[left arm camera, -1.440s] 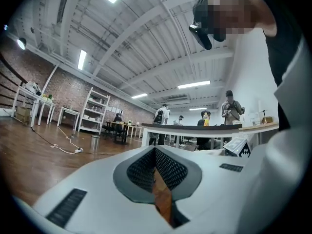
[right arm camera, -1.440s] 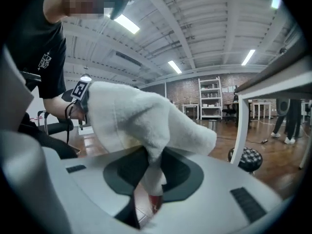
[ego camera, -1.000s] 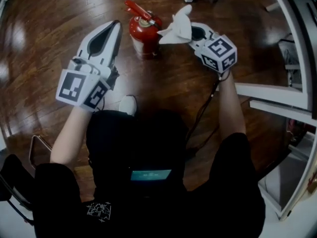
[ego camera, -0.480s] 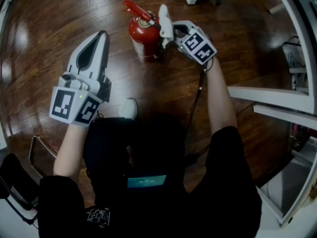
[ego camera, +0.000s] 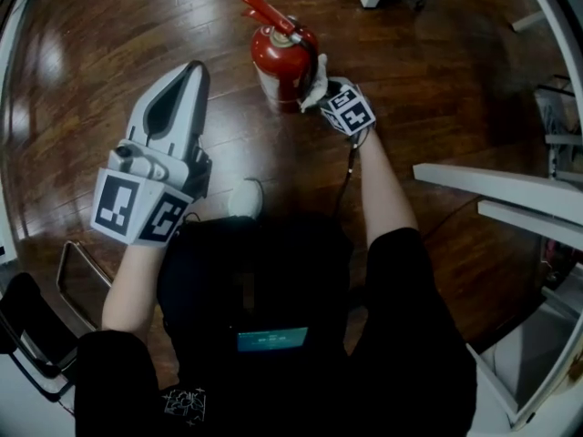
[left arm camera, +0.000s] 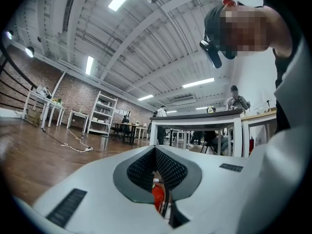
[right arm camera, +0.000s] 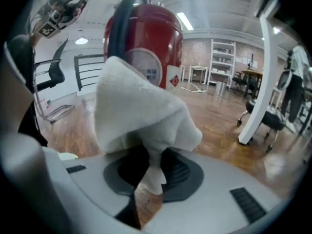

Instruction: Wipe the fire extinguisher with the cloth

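- Red cylindrical fire extinguisher (ego camera: 284, 60): glossy red body and red lever, with a black hose down its side. It carries a pale label and a white tag with a small red diamond.
- White towelling cloth (right arm camera: 141, 106): plain off-white, no print.
- Left gripper (ego camera: 195, 69): pale grey shell and dark grey pads with a fine mesh pattern. Its cube has black squares on white.
- Right gripper (right arm camera: 151, 165): same pale grey shell, dark pads and black-on-white cube.
- Glossy wooden plank floor (ego camera: 109, 53): dark reddish brown, streaked with pale glare.
- Person's black top (ego camera: 255, 280): has a small teal patch.
- Brick wall (left arm camera: 73, 101): mottled red-brown.
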Action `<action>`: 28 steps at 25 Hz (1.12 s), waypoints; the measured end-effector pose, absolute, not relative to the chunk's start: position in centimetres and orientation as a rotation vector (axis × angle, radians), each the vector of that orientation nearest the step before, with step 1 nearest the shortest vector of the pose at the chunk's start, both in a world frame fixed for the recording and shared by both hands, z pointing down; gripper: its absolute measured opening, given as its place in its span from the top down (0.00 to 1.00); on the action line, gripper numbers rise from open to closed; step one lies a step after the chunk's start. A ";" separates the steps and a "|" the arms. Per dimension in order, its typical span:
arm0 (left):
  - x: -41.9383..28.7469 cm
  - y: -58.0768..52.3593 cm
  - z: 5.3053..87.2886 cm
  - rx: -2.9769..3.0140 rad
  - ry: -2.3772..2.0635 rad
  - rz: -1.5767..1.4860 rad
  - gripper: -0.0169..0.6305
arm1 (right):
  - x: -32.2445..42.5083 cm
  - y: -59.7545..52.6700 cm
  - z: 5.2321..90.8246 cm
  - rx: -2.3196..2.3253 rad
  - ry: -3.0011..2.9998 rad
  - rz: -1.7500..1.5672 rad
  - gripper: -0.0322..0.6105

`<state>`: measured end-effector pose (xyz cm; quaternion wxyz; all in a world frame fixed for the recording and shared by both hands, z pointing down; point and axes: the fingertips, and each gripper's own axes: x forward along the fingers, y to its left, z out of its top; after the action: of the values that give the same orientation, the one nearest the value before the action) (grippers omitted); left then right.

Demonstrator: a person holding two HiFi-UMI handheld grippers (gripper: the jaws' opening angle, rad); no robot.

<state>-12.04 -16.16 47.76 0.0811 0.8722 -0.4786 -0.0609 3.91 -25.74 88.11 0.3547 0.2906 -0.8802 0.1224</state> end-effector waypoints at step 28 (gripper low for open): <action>-10.5 -16.0 47.6 2.620 -1.419 -0.200 0.97 | 3.7 -24.5 70.6 0.754 -2.319 -0.223 0.80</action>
<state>-10.47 -15.99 47.64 0.0775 0.8747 -0.4736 -0.0669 3.68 -24.54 70.60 0.3394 0.2897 -0.8908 -0.0855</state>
